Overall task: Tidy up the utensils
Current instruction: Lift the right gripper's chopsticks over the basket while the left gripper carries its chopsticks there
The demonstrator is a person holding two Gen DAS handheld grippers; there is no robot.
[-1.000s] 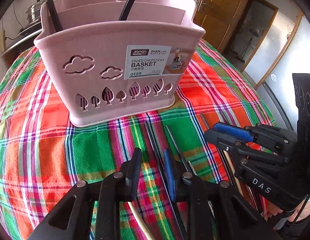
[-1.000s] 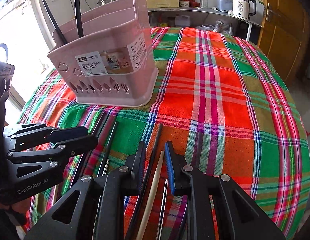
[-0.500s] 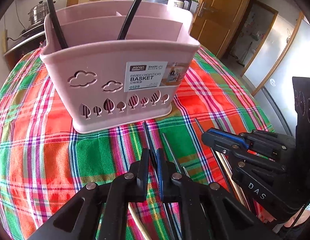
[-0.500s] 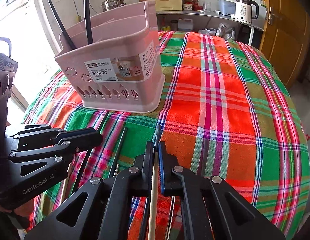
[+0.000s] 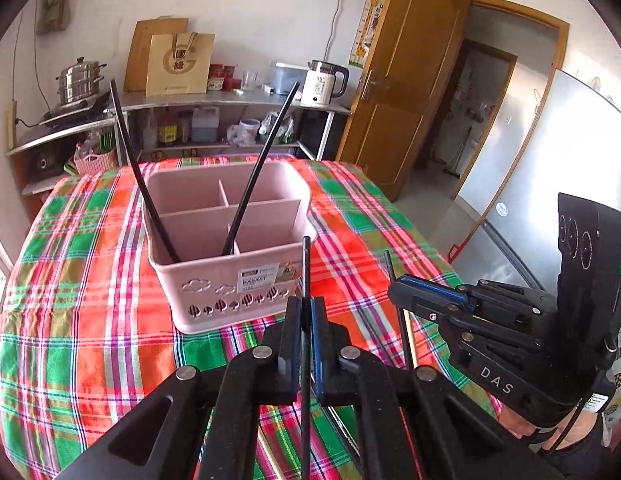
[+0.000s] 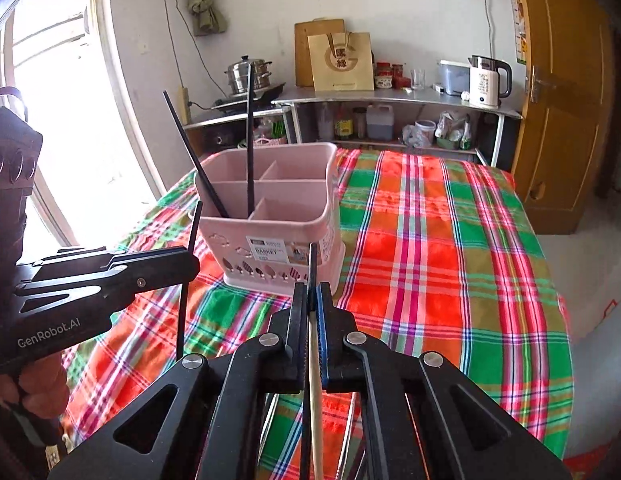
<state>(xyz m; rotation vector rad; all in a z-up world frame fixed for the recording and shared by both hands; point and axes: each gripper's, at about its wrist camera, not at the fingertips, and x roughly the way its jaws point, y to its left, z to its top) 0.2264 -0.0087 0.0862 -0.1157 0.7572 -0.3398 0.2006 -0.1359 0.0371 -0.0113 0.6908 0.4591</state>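
Both grippers have risen from the tablecloth (image 5: 90, 320) since the earlier frames, where each straddled utensils lying flat; each now carries one stick clear of the cloth. Left gripper (image 5: 306, 320): jaws closed to a narrow slit on a black chopstick (image 5: 306, 264), which stands nearly upright, its tip projecting above the fingers and its lower end running down out of frame. Right gripper (image 6: 310, 304): jaws likewise pinched on a two-tone chopstick (image 6: 315, 392), dark above the fingers and pale wood below. The pink divided basket (image 5: 198, 276) stands ahead of both grippers, slightly left of the left one, and already holds two black chopsticks (image 5: 254, 172) leaning apart in its near-left compartment. More utensils appear to lie on the cloth beneath the grippers, partly hidden. The step in hand is judged to be transport and insertion. Recommended procedure: lift each stick until its lower end clears the basket rim, centre it over the compartment that holds the matching sticks, and release only once the lower end is inside. Advance one gripper at a time, since the two sit close together and could collide. The thin stick may pivot in the grip if it strikes the rim.
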